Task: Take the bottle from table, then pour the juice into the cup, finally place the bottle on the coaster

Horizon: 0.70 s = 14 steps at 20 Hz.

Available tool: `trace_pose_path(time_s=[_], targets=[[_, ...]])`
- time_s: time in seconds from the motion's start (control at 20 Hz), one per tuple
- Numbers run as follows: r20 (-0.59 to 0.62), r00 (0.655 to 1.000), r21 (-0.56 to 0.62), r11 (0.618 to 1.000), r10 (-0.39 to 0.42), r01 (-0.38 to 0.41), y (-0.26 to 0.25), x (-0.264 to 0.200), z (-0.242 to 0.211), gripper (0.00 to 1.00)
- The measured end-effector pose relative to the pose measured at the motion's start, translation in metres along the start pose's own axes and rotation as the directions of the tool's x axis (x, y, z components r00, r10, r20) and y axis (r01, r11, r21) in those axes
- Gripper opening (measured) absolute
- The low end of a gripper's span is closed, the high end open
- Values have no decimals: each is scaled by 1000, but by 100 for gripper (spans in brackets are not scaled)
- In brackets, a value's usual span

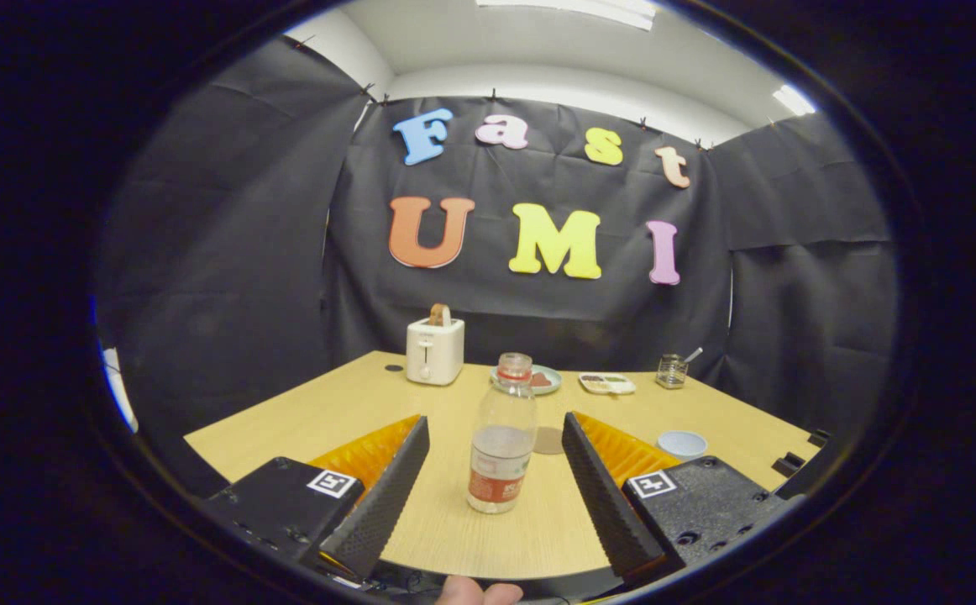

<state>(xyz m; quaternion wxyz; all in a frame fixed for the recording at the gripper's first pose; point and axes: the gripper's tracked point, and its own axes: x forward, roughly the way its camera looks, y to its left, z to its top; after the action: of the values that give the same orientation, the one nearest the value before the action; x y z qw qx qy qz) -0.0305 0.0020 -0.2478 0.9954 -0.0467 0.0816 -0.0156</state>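
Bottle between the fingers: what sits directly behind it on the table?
Behind the bottle, which stands between the open gripper fingers, lies a round coaster. The bottle covers its near edge. Farther back, a plate is partly hidden.

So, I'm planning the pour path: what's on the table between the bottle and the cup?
Bare tabletop, judging by the gripper view, though the open hand-held gripper hides part of the stretch between bottle and cup.

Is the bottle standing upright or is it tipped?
Upright. The bottle stands on its base on the table, cap on top, between the open tongs, which do not touch it.
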Motion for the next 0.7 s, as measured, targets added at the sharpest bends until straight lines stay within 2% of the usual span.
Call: trace_pose_path(time_s=[0.15,0.25,0.5,0.7], targets=[[-6,1000,9,1000,1,-1,-5,18,-27,100],[-20,999,-19,999,-33,32,-13,30,-45,100],[-35,999,-8,1000,-10,10,0,56,-62,100],[-61,998,-1,1000,-23,23,1,75,-69,100]])
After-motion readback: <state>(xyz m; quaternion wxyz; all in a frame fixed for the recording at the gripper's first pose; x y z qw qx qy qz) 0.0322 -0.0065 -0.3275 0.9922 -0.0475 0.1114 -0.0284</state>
